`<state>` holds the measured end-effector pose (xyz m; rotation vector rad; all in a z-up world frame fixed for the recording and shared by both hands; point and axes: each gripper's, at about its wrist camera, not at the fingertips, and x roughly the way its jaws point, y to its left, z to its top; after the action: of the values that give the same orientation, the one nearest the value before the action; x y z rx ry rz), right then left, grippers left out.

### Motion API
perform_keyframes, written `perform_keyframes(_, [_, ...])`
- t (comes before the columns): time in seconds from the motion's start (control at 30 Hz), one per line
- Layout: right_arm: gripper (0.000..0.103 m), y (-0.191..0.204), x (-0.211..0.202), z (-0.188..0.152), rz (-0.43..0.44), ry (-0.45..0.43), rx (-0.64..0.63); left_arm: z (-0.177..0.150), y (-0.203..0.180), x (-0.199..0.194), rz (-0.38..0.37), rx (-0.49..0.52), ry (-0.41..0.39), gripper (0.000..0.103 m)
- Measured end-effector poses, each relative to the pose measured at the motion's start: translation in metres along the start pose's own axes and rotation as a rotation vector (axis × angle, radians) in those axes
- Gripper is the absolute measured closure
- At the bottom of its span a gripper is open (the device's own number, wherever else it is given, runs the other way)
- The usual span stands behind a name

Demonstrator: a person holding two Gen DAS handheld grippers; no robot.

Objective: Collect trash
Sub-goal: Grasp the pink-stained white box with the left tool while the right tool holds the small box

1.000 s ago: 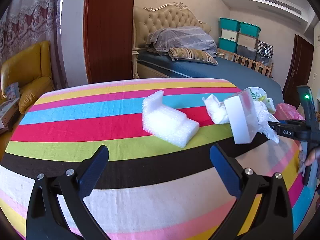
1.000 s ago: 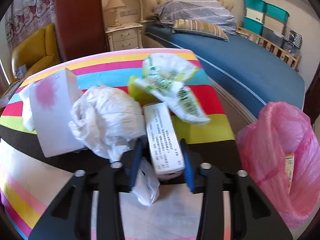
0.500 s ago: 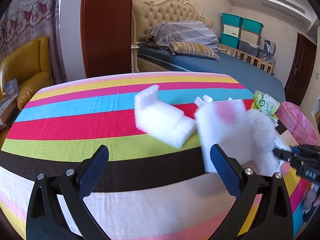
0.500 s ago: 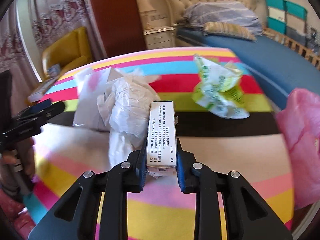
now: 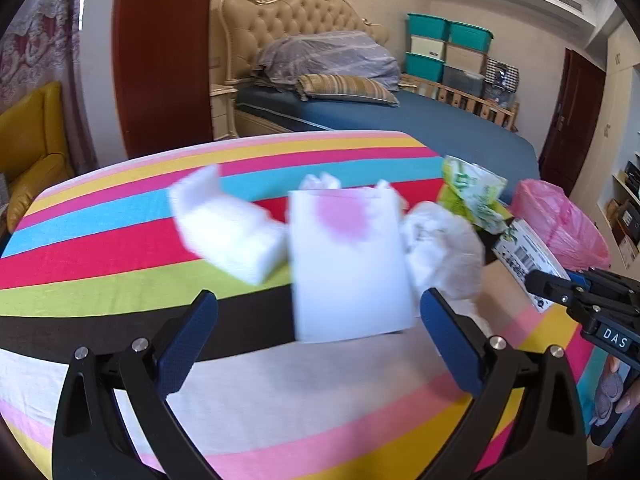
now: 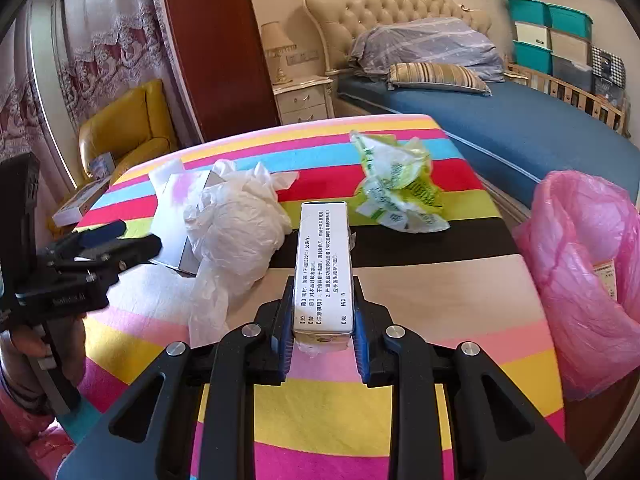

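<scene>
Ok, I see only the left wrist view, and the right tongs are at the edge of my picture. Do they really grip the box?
Observer: Yes. In the right wrist view the right tongs are shut on the white box, with one pad on each long side.
Operator: What is inside the pink bag?
Observer: Through the plastic of the pink bag a piece with a printed label shows. The rest I cannot tell.
Operator: Where do my tongs point?
Observer: Seen from the side, the left tongs point at the flat white packet. Whether they touch it I cannot tell.
</scene>
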<state>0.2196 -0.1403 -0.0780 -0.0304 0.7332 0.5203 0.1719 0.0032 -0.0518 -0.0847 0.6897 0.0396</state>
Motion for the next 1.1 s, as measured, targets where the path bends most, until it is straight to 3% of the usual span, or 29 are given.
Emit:
perform_keyframes(0.13, [0.078, -0.006, -0.007, 0.000, 0.004, -0.017, 0.014, 0.003, -0.010, 0.015, 0.023, 0.005, 0.041, 0.006])
perform_keyframes(0.2, [0.078, -0.005, -0.008, -0.001, 0.003, -0.020, 0.014, 0.003, -0.008, 0.024, 0.017, -0.007, 0.077, 0.018])
perform_keyframes(0.27, [0.078, -0.005, -0.007, -0.003, 0.006, -0.018, 0.015, 0.001, -0.007, 0.031, -0.006, -0.013, 0.114, 0.037])
perform_keyframes(1.1, [0.078, 0.060, -0.050, -0.021, -0.022, -0.101, -0.100, -0.030, -0.012, -0.064, -0.009, 0.046, -0.143, 0.038])
